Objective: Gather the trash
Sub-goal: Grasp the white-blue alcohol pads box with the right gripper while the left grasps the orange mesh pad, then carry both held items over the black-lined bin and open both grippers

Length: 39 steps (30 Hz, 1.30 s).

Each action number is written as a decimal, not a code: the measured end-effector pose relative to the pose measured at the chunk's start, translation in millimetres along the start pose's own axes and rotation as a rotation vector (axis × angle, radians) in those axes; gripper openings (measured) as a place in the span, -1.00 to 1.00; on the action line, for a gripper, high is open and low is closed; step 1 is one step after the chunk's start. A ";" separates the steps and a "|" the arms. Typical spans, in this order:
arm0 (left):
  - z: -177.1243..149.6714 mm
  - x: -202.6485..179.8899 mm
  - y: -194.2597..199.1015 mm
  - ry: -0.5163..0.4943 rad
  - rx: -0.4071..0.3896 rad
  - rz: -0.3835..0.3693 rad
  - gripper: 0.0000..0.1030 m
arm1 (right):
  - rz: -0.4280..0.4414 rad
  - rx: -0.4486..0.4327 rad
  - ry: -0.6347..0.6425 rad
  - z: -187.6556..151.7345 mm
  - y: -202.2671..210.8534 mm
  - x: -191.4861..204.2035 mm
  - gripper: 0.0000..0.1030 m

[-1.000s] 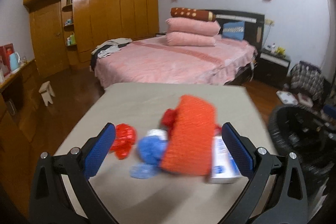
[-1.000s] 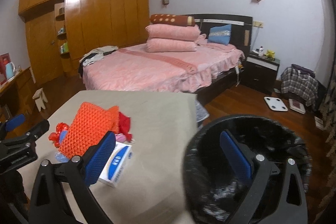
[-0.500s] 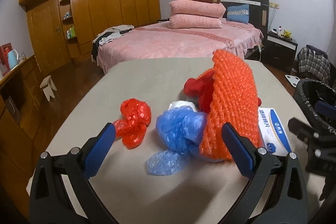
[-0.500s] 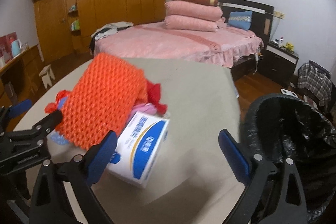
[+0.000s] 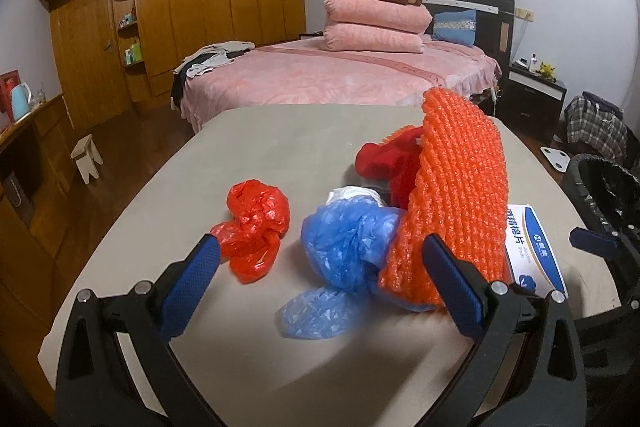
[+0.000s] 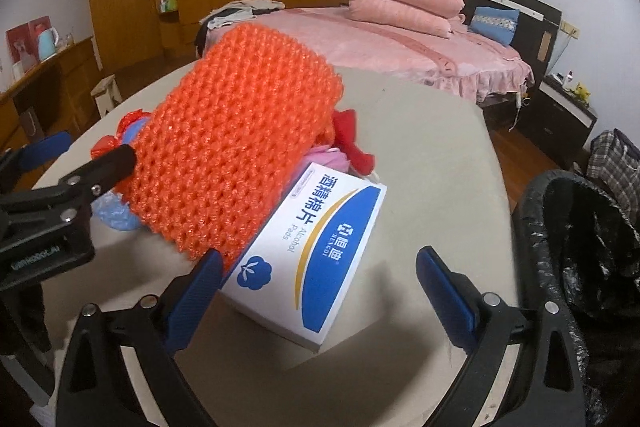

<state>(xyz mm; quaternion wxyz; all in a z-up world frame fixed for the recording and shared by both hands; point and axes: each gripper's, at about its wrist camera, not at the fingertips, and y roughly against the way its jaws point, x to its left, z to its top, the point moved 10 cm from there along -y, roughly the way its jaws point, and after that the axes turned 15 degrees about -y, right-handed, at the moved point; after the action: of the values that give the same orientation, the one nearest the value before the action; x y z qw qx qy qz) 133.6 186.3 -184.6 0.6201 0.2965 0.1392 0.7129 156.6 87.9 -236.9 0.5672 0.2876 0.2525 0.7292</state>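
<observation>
A heap of trash sits on the beige table (image 5: 280, 147). In the left wrist view the left gripper (image 5: 320, 269) hangs low over the near edge with its 2 blue-padded fingers spread wide and nothing between them. Just beyond its tips lies a crumpled blue plastic bag (image 5: 344, 247), and to the left of that, a little apart, a knotted red plastic bag (image 5: 254, 227). An orange foam net (image 5: 456, 203) stands tilted on the right side of the heap, leaning over the blue bag and touching the right finger's tip in this view. Behind the net is a red cloth-like lump (image 5: 384, 159), and at its right foot a white and blue box of alcohol pads (image 5: 532, 247).

In the right wrist view the right gripper (image 6: 320, 283) is likewise released — fingers wide apart, empty — with the alcohol pads box (image 6: 320, 247) lying between and just beyond them. The orange foam net (image 6: 244, 155) rests on the box's left part, and something pink (image 6: 326, 157) peeks out behind the box. The left gripper (image 6: 60, 167) shows at the far left of this view. A black-lined trash bin (image 6: 576, 247) stands beside the table at the right edge, well apart from the heap. A pink bed (image 5: 340, 75) fills the far room.
</observation>
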 end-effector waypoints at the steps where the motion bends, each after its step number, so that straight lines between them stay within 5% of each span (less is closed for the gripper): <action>1: 0.9 -0.8 -0.1 -0.003 -0.003 -0.002 0.90 | -0.012 -0.004 0.005 0.7 0.2 -2.9 0.83; 11: 8.8 -16.2 10.3 -0.030 -0.068 -0.033 0.90 | -0.108 -0.019 -0.029 8.6 2.5 -44.0 0.81; 16: 10.5 -19.8 11.2 -0.031 -0.072 -0.036 0.90 | -0.070 0.033 -0.032 9.7 -15.7 -41.1 0.45; 19: 11.4 -23.6 11.6 -0.021 -0.073 -0.047 0.86 | -0.034 0.087 -0.030 6.2 -28.1 -40.4 0.06; 28: 16.1 -56.3 8.5 -0.086 -0.077 -0.110 0.28 | -0.036 0.072 -0.091 14.2 -29.1 -61.3 0.05; 33: 15.7 -71.4 4.5 -0.111 -0.071 -0.180 -0.50 | -0.037 0.070 -0.088 11.8 -28.8 -61.8 0.05; 39: 16.9 -76.2 0.5 -0.110 -0.066 -0.199 -0.75 | -0.030 0.042 -0.083 7.6 -19.1 -55.4 0.05</action>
<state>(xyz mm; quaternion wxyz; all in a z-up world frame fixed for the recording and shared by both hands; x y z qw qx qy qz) 147.5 109.7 -190.1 0.7039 0.2991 0.1101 0.6347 185.5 38.7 -252.1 0.5819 0.3256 0.2486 0.7025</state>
